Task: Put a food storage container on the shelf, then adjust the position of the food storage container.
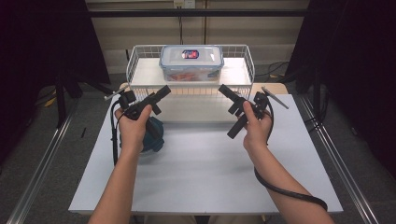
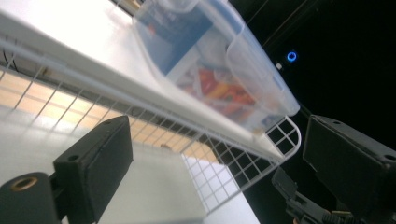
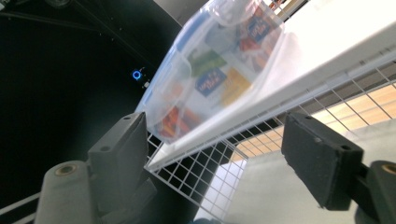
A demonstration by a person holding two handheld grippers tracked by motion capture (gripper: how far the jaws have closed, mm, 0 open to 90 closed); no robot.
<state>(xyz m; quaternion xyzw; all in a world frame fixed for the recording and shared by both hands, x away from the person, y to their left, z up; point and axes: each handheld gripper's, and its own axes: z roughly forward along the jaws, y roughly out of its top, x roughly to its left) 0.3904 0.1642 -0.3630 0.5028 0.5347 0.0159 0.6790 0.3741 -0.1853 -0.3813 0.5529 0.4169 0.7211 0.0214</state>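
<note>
My left claw stands apart with nothing between its jaws, and my right claw is spread the same, empty too. Both hover above the counter, aimed at the white wire basket ahead. The clear lidded box sits inside that basket at its middle, well apart from both claws. A teal object lies under my left hand.

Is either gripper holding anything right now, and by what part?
Nothing is held. Left gripper and right gripper both stand open, short of the box in the basket.
</note>
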